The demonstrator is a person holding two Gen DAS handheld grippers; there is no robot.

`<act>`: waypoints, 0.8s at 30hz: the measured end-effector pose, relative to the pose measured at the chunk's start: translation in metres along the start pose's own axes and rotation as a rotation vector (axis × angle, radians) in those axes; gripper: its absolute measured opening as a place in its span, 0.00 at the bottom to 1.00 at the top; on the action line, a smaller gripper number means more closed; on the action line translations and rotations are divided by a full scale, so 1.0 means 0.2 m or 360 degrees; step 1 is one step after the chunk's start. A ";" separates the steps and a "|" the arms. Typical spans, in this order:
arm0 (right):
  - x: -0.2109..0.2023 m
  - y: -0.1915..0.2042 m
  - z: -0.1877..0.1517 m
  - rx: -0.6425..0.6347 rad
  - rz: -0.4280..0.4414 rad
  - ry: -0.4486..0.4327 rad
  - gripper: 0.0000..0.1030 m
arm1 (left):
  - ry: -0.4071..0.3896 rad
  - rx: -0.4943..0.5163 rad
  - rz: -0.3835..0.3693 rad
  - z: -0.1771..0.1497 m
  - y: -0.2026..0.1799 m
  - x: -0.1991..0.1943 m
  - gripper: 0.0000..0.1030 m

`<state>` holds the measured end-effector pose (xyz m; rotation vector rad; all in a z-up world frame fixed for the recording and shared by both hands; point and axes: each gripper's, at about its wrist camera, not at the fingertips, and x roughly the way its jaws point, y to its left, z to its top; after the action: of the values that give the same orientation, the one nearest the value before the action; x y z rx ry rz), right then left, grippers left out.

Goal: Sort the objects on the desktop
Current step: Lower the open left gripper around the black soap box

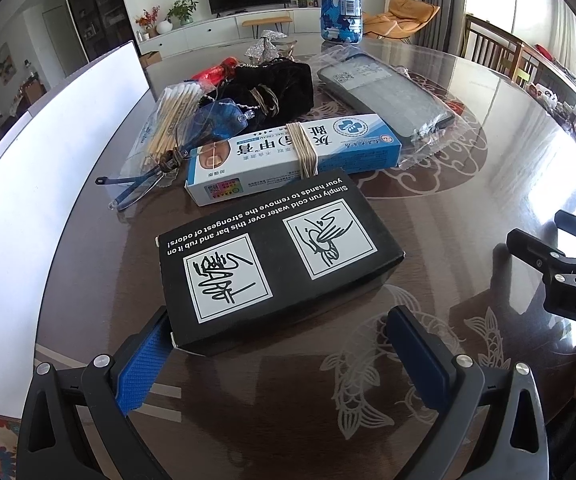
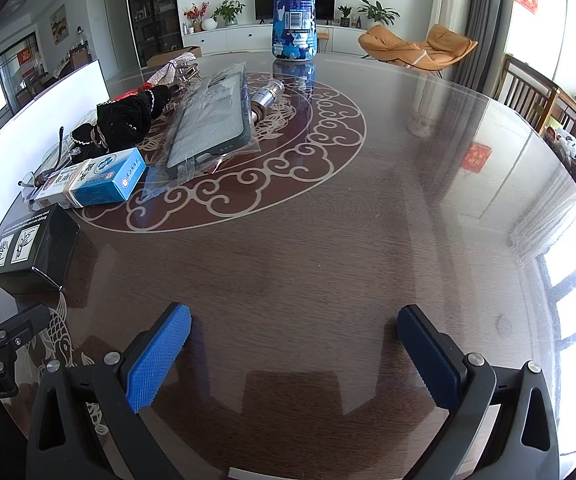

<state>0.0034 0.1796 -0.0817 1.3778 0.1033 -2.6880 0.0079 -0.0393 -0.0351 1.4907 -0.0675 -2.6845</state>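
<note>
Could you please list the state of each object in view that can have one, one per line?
Black cardboard box: closed, lying flat, printed side up.
Blue-and-white carton: closed, bound by rubber bands.
Blue-tinted glasses: arms unfolded.
Grey phone case: sealed in clear wrap.
Blue camouflage bottle: upright.
Left gripper: jaws open around the box's near end.
Right gripper: jaws open, empty.

Cream box [image 1: 293, 156] behind soap box [image 1: 276, 256]
</note>
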 end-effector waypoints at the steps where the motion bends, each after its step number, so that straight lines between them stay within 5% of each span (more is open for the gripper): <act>1: 0.00 0.00 0.00 0.0000 0.0000 0.0000 1.00 | -0.0001 0.0004 0.0005 0.00 0.00 0.00 1.00; 24: 0.00 0.00 0.00 0.0004 0.0000 -0.0002 1.00 | -0.0001 0.0097 0.0102 0.01 -0.04 -0.01 1.00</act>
<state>0.0037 0.1795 -0.0823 1.3767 0.0999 -2.6897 0.0080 -0.0315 -0.0327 1.4775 -0.1951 -2.6554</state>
